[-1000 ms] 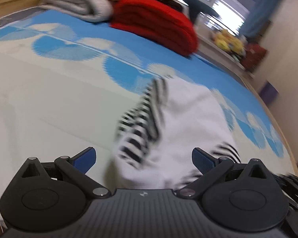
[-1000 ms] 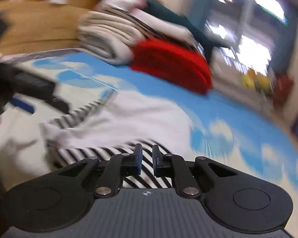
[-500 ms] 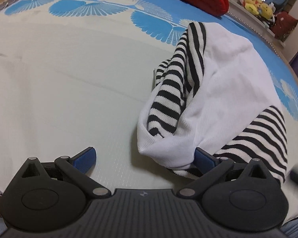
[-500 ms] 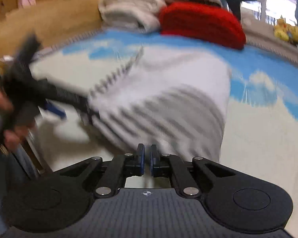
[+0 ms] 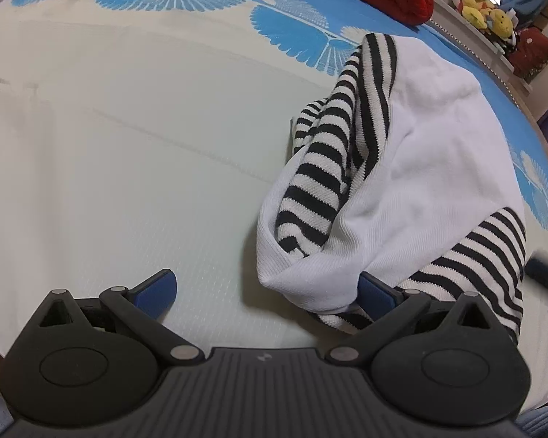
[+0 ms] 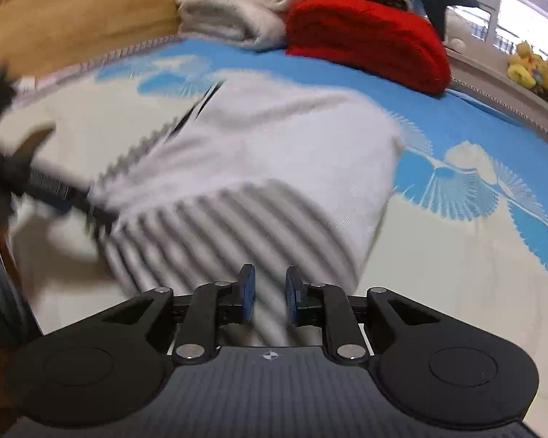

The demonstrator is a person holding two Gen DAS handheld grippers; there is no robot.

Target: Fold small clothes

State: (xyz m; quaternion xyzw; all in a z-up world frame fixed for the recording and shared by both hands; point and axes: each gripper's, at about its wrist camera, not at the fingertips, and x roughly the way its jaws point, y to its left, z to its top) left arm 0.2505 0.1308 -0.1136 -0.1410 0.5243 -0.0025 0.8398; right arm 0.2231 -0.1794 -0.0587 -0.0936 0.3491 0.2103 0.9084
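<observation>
You are working over a bed covered in a pale sheet with blue fan shapes. Right of centre lies 1 white garment with black stripes, bunched. At the upper right sits a red folded blanket, with cream folded bedding beside it.

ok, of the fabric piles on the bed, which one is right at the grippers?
The white garment with black-and-white stripes, lying loose in front of both grippers. The red folded blanket and cream folded blanket sit stacked at the bed's far end.
</observation>
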